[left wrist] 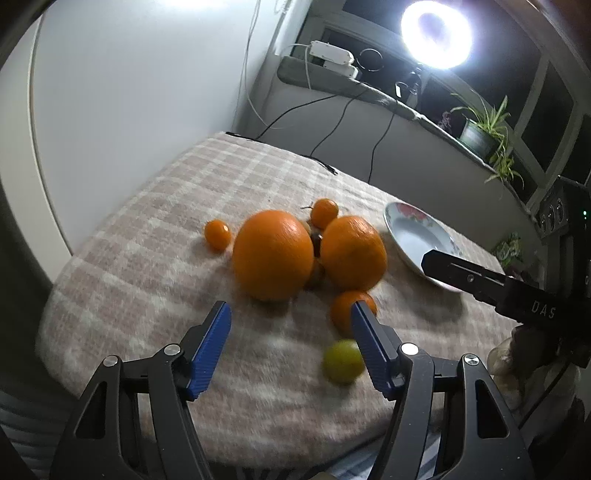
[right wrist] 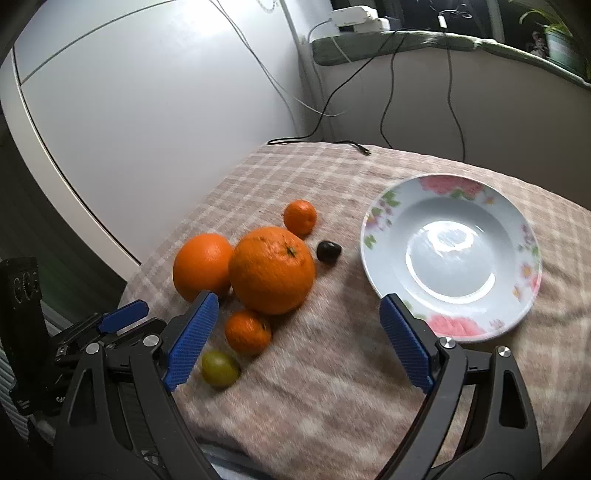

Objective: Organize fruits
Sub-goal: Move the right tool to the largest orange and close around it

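Note:
Two big oranges (left wrist: 273, 254) (left wrist: 352, 253) lie together on the checked blanket; both show in the right wrist view (right wrist: 272, 269) (right wrist: 202, 266). Small mandarins (right wrist: 246, 331) (right wrist: 300, 217), a small orange fruit (left wrist: 217, 233), a green fruit (right wrist: 220, 368) (left wrist: 342, 360) and a dark fruit (right wrist: 328, 251) lie around them. An empty floral plate (right wrist: 450, 254) (left wrist: 417, 236) sits to the right. My left gripper (left wrist: 291, 328) is open and empty, just short of the fruits. My right gripper (right wrist: 299, 328) is open and empty between the fruits and the plate.
The checked blanket (right wrist: 332, 387) covers a round table. A white wall panel stands behind it on the left. A windowsill (left wrist: 369, 88) with cables, a power strip, a ring light (left wrist: 436, 33) and potted plants (left wrist: 484, 129) runs behind.

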The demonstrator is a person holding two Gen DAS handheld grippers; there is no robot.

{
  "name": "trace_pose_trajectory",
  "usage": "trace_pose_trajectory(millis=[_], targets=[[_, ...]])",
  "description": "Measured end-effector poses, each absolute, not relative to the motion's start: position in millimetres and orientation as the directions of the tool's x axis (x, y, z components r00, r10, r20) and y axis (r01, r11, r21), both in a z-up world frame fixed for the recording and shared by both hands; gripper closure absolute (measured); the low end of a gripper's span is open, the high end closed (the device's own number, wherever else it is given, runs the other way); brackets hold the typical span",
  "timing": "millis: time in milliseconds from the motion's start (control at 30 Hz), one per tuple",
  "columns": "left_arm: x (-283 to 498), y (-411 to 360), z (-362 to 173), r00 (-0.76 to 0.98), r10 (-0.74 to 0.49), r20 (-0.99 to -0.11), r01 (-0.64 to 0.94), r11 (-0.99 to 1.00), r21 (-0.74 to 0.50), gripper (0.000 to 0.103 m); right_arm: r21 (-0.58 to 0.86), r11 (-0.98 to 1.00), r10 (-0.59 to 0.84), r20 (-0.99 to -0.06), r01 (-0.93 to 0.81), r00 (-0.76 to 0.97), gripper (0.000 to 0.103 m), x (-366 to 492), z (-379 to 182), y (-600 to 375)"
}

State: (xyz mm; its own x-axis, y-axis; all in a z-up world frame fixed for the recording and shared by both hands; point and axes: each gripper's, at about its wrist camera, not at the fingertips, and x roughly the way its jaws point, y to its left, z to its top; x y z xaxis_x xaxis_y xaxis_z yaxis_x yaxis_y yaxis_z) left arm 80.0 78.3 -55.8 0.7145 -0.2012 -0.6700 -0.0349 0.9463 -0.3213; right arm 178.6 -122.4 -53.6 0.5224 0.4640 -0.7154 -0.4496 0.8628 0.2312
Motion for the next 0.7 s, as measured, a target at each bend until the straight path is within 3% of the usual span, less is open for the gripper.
trace_pose_trajectory(millis=[67,267,500,600,700], targets=[[84.0,82.9,-57.1,0.717,-0.204,-0.667,-0.039,0.943,-0.331,0.043,0.239,0.855,0.475,-0.715,-0.459,0.512,0.012,184.2,-51.7,-117.5],[95.1,89.5,-66.7,0.705,-0.223,-0.673,-0.049,0.932,-0.36,0.044,0.239,0.802,0.526,-0.716,-0.547,0.459,0.012,205.5,-40.2,-89.9],[106.3,94.2,-79.1,0.694,-0.255,-0.674,-0.055,0.914,-0.402,0.044,0.37,0.694,0.62,-0.743,-0.618,0.252,0.012,239.4,-38.7,-44.6],[109.7,97.9,-81.9,0.697,-0.261,-0.667,-0.064,0.905,-0.421,0.044,0.417,0.668,0.629,-0.76,-0.617,0.167,0.022,250.7,-45.0,-26.5],[112.9,100.2,-84.3,0.7,-0.268,-0.662,-0.065,0.899,-0.432,0.044,0.376,0.669,0.588,-0.796,-0.641,0.147,0.025,254.8,-50.3,-8.2]])
